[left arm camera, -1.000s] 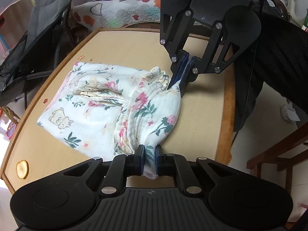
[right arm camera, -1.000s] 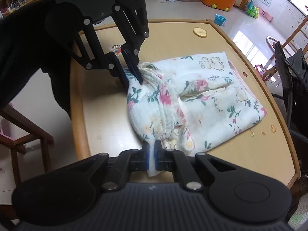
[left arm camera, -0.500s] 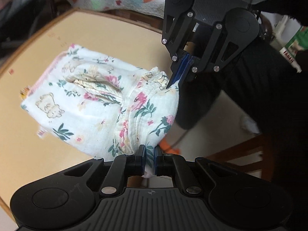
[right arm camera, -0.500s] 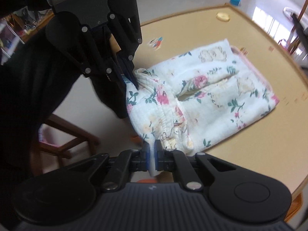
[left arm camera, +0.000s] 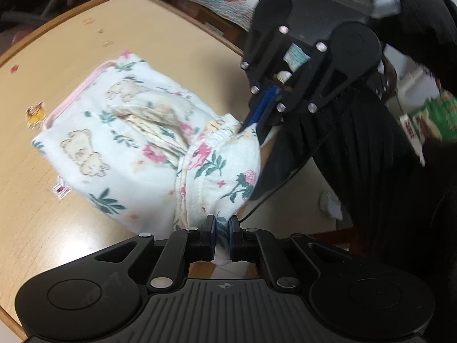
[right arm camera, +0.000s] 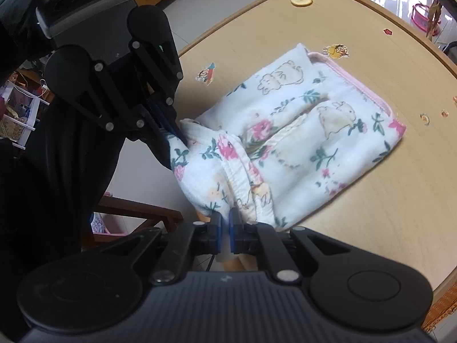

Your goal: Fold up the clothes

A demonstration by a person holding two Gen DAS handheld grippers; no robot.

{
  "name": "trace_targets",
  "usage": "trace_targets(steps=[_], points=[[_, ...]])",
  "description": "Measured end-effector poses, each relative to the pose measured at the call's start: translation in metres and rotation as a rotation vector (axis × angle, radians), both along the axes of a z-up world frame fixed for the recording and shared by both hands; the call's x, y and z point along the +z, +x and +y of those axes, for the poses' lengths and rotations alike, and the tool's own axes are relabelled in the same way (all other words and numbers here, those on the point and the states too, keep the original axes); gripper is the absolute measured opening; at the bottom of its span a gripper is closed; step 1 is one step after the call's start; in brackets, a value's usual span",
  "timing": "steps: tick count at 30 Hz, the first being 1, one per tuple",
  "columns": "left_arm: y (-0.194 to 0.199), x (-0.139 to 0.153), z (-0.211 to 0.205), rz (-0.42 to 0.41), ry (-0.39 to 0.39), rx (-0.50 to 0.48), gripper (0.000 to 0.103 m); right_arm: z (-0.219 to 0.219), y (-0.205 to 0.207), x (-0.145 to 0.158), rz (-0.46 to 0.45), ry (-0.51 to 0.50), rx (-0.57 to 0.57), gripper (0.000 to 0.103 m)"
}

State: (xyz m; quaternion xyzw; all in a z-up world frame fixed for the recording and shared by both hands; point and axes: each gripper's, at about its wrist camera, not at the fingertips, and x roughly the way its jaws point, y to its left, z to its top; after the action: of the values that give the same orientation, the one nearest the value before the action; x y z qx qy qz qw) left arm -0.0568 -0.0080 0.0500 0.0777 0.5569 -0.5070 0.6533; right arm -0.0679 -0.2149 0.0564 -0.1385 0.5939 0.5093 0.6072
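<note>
Both jaws are clenching the waistband end of the floral garment [left arm camera: 148, 143] — left gripper [left arm camera: 221, 235] on one corner, right gripper [right arm camera: 224, 233] on the other; that end is lifting past the bench [right arm camera: 371, 214] edge, rest lying on it. Risk: thin pinch w/ little cloth showing btwn pads — fabric could be slipping out, or dragging the folded part askew. Underside layers aren't showing; left view is blurring.
</note>
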Motion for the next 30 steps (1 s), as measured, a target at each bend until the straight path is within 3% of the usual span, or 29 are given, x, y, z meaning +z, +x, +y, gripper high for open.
trace_targets(steps=[10,19,25,30], points=[[0.023,-0.001,0.007,0.039,-0.041,0.115,0.009,-0.003,0.026,0.003,0.000,-0.011,-0.011,0.007],[0.034,-0.005,0.012,-0.002,-0.053,0.194,0.009,-0.006,0.034,0.010,-0.115,-0.003,-0.008,0.010],[0.029,-0.002,0.013,-0.012,-0.064,0.196,0.009,-0.003,0.019,0.026,-0.257,-0.002,0.071,0.038],[0.029,-0.007,0.015,-0.008,-0.067,0.215,0.009,0.008,0.008,0.042,-0.265,0.045,0.132,0.047]])
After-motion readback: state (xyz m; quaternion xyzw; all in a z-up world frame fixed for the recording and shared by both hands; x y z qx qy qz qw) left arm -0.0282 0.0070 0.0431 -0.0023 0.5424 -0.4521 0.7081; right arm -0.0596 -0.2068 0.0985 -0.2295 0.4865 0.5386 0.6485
